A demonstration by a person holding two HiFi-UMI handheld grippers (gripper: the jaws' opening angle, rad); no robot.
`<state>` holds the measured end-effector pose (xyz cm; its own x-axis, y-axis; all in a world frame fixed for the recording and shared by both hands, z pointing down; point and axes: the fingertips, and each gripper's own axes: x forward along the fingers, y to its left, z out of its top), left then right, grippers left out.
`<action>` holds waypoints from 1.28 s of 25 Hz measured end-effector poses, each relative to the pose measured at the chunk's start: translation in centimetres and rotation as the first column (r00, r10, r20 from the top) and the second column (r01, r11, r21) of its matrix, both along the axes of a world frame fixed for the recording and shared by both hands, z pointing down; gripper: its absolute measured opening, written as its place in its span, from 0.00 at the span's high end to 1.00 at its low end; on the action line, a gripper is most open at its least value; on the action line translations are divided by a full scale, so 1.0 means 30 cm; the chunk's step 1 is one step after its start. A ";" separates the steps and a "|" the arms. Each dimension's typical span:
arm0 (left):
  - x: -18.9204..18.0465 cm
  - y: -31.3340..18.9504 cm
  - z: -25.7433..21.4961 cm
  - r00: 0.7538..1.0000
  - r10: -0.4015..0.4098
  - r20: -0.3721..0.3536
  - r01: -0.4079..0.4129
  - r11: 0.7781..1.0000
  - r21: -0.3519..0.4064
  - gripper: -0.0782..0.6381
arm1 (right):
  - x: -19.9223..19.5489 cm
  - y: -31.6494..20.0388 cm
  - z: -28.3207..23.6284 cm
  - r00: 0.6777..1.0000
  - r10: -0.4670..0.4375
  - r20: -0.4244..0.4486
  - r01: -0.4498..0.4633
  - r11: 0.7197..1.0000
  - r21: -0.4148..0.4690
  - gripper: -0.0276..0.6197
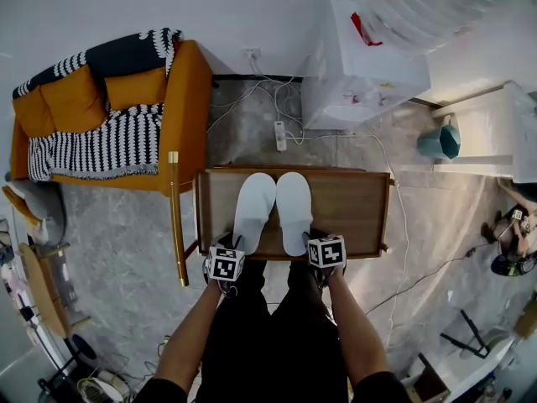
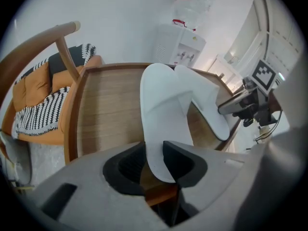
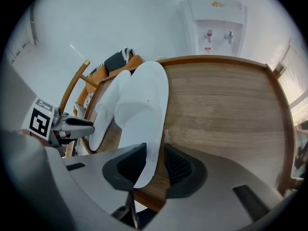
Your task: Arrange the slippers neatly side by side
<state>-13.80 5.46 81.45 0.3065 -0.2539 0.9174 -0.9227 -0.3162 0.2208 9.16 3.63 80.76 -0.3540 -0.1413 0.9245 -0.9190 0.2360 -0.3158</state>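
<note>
The left slipper (image 2: 163, 105) has its heel pinched by the left gripper (image 2: 154, 160), the right slipper (image 3: 144, 105) by the right gripper (image 3: 155, 165), with the toes touching ahead of both. Swinging the heels inward on such shallow grips could buckle the soft soles or overlap the toes.

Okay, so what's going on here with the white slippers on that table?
A person stands over a wooden table with a hand-held gripper in each hand. The left hand-held gripper appears to pinch the heel of the left slipper, and the right hand-held gripper the heel of the right slipper. Both slippers lie on the table with toes pointing away and touching. The left one angles slightly inward, so they are nearly side by side but not quite parallel.
</note>
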 end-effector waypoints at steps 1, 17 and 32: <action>0.004 0.002 -0.004 1.000 0.000 0.001 0.000 1.000 0.001 0.71 | -0.001 0.000 -0.001 1.000 -0.002 0.000 0.002 1.000 -0.001 0.79; 0.109 0.028 -0.005 0.997 0.047 -0.054 -0.048 0.999 -0.017 0.71 | -0.067 0.050 -0.005 0.997 -0.069 0.016 0.069 0.997 -0.019 0.79; 0.142 0.017 -0.013 0.996 0.059 -0.068 -0.058 0.998 0.011 0.70 | -0.063 0.054 -0.006 0.996 -0.088 0.015 0.088 0.996 -0.020 0.79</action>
<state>-9.55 5.97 81.05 0.3831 -0.2418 0.8915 -0.8853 -0.3717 0.2796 7.26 5.26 80.59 -0.3772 -0.0901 0.9217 -0.8904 0.3092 -0.3342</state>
